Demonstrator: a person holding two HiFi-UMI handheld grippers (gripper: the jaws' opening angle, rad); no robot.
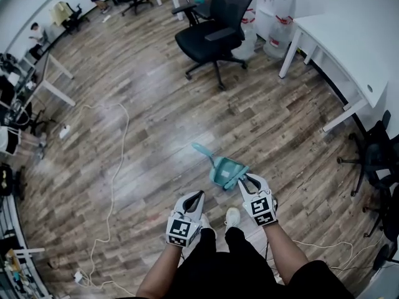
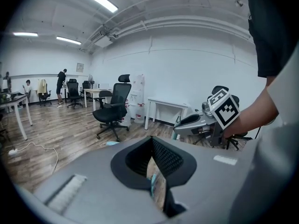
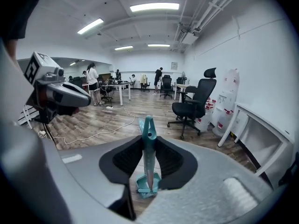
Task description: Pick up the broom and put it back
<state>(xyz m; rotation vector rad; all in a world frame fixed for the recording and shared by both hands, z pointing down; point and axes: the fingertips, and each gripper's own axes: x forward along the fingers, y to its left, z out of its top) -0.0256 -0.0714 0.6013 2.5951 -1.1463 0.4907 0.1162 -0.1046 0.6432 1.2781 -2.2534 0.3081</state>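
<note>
Currently the right gripper pinches the teal broom, with one jaw pressed on each side of its slim handle. The broom sits over the wooden floor, just ahead of the person's feet. Beside it, the left gripper keeps its jaws slightly spread, with only floor showing between them.

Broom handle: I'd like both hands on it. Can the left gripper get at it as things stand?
Probably yes: the left gripper is empty, beside the right gripper that clamps the handle, and nothing stands between them.
</note>
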